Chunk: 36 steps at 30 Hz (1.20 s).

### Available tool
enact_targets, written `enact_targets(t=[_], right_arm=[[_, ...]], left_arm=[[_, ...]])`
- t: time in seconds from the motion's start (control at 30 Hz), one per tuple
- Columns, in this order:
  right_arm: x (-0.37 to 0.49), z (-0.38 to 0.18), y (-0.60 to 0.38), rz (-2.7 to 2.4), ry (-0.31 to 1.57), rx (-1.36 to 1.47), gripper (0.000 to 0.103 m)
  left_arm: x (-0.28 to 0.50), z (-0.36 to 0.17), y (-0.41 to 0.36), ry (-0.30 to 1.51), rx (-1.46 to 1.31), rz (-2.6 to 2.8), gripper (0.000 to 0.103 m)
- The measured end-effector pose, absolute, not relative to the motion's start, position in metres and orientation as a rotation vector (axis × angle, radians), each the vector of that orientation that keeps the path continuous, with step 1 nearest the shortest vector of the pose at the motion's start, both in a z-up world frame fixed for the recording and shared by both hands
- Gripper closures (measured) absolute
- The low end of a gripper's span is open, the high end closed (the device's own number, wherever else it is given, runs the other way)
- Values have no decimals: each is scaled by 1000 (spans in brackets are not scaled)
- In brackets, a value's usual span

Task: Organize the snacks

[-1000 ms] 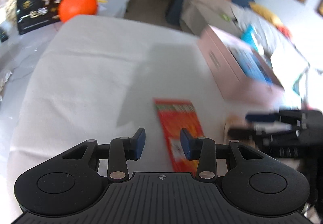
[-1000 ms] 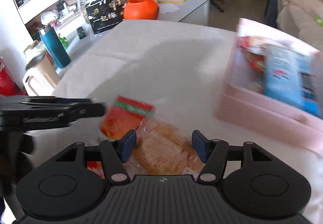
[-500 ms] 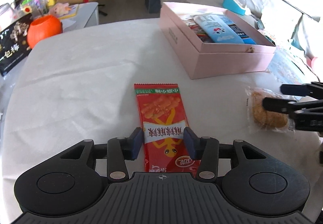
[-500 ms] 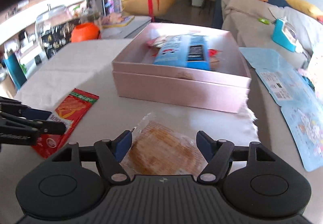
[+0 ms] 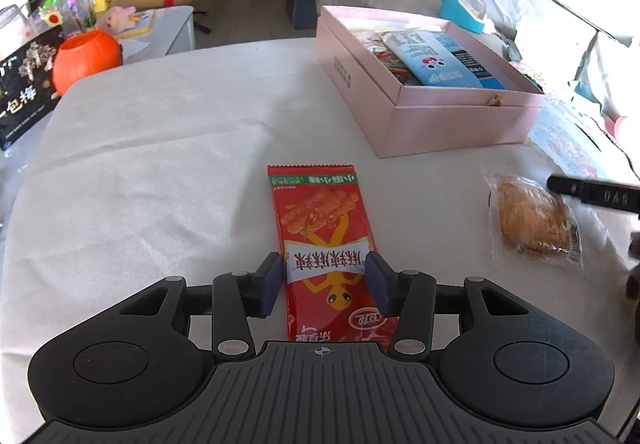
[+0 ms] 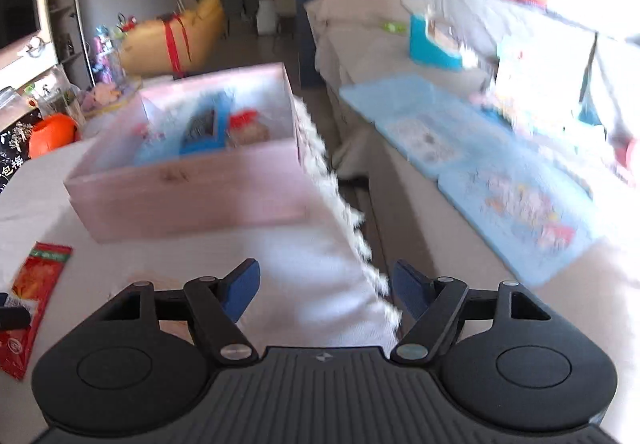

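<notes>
Bottom centre of left view: we see left gripper (image 5: pixel 325 280) opening, straddling red snack packet (image 5: pixel 326 244), pads apart from it. Right gripper (image 6: pixel 326 294) opening, empty. Pink box (image 5: pixel 440 116) upper right.

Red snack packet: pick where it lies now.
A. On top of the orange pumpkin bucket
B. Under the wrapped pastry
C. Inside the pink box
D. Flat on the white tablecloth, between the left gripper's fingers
D: the red snack packet lies flat on the white tablecloth, with the left gripper straddling its near end, short of the pink box.
</notes>
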State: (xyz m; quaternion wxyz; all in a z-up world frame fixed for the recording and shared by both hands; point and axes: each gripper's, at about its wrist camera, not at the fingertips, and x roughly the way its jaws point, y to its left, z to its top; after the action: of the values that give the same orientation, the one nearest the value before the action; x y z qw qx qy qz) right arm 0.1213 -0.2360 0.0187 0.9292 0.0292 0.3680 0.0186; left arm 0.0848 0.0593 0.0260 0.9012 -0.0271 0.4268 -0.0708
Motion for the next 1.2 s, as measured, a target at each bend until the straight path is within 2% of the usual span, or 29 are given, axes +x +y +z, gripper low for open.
enact_targets(t=[0.23,0.57,0.73,0.9,1.2], right_arm=[[106,8,-217,138,768,58,27],[93,1,-193,171,742,-38,17],[92,0,-191,174,739,-53,14],[94,-2,-189,193,746,-63,7],[93,-2,-191,202,749,-57,6]], left_arm=[[85,25,61,880,-66,-153,50],[94,25,64,891,-82,-179,51],[100,22,54,883,-54,-194,44],[103,19,32,863,107,-198,36],[108,18,37,857,92,-200,36]])
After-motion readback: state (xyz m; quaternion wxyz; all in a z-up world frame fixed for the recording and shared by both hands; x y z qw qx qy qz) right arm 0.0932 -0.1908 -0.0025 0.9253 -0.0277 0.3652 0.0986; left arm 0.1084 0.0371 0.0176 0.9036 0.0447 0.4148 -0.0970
